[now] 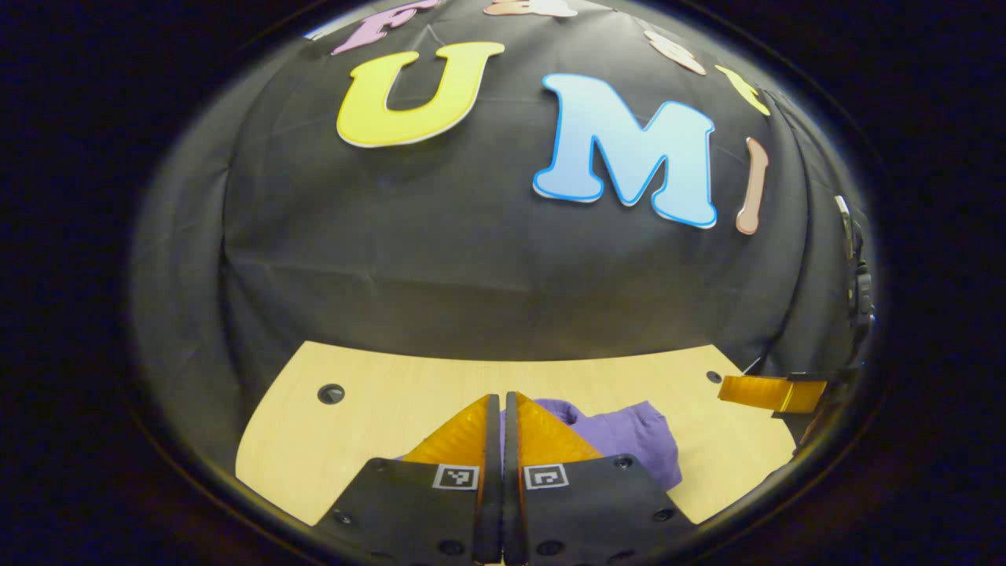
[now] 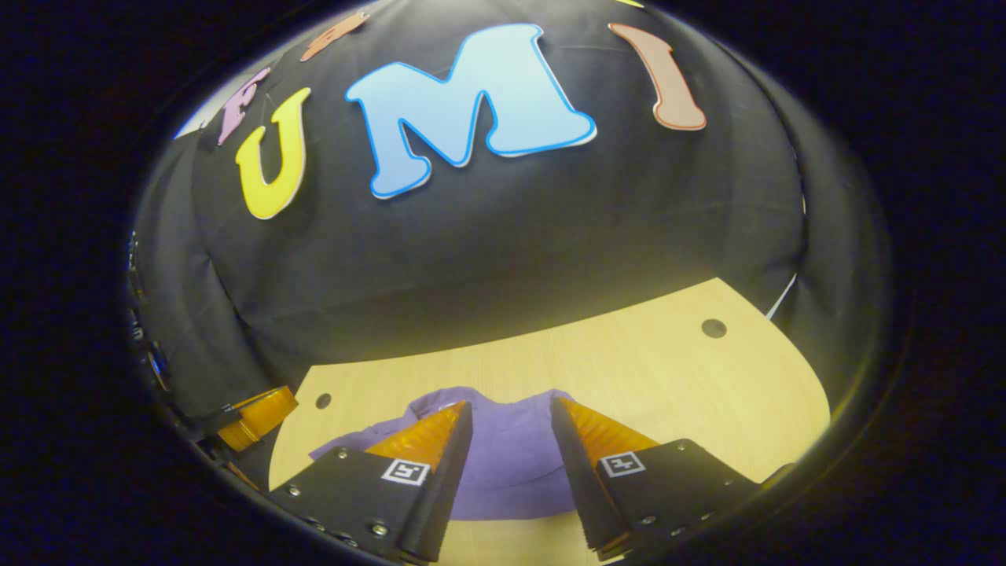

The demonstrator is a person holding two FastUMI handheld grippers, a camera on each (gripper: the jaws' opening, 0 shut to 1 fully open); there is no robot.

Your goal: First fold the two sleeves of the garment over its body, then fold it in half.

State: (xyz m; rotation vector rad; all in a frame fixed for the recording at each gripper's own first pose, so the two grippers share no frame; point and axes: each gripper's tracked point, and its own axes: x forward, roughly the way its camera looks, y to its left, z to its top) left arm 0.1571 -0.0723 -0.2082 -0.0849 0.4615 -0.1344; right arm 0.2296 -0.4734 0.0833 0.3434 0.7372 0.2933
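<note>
Purple garment (image 2: 511, 464) bunched and rumpled on pale wooden worktop (image 2: 668, 369), low centre of right gripper view, partly behind the fingers. Right tongs (image 2: 511, 417) apart over it, gripping nothing. Left tongs (image 1: 501, 409) pressed together, nothing visibly between; garment just behind them, lower centre of left gripper view.

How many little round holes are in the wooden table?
3, judging by both views: one dark round hole near the back left, one near the back right, and one small hole left of the purple garment. More may be hidden.
</note>
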